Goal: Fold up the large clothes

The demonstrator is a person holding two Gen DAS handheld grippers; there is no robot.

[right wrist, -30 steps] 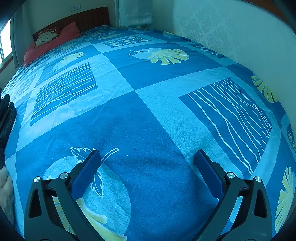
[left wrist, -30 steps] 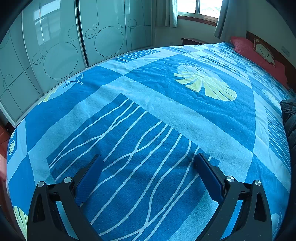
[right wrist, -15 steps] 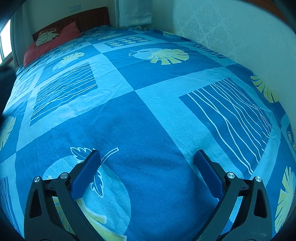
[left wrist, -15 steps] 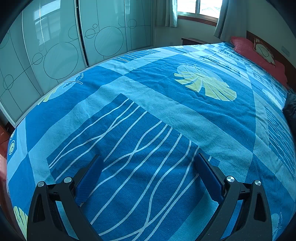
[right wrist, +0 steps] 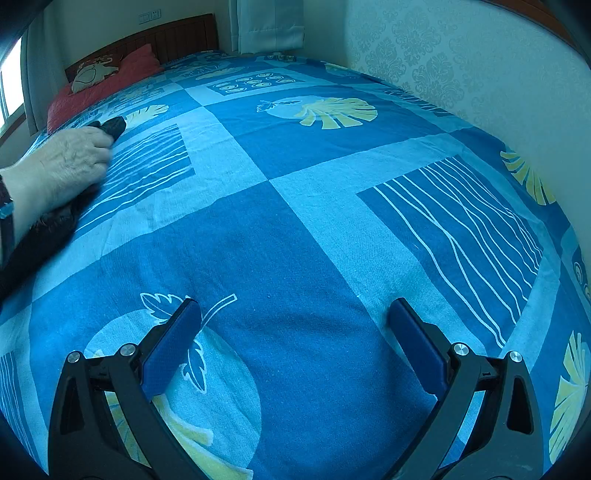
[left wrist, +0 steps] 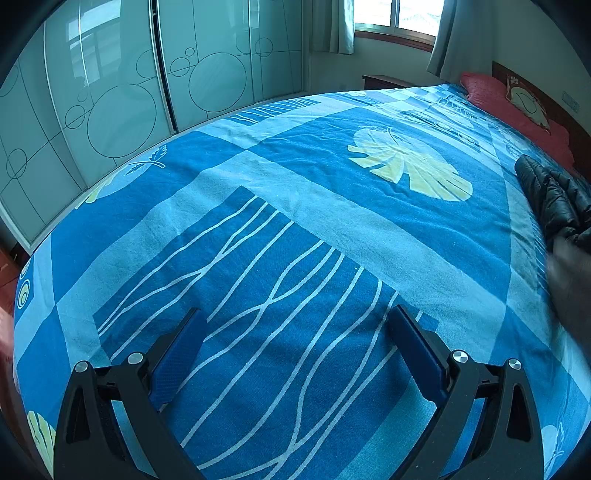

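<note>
Left wrist view: left gripper [left wrist: 295,321] released, jaws spread over bare bedspread [left wrist: 280,206], blue patchwork with white wavy lines. Sliding wardrobe doors [left wrist: 122,96] far ahead-left, window [left wrist: 395,16] ahead. Black puffer jacket [left wrist: 550,195] lies far right of the jaws, near red pillow [left wrist: 517,107]; blurred hand beside it.

Right wrist view: right gripper [right wrist: 293,314] released, nothing between the jaws. Only here: bare hand [right wrist: 70,158] far left, resting on the jacket [right wrist: 110,127]; patterned wallpaper wall [right wrist: 461,62] right, headboard [right wrist: 173,37] ahead-left.
</note>
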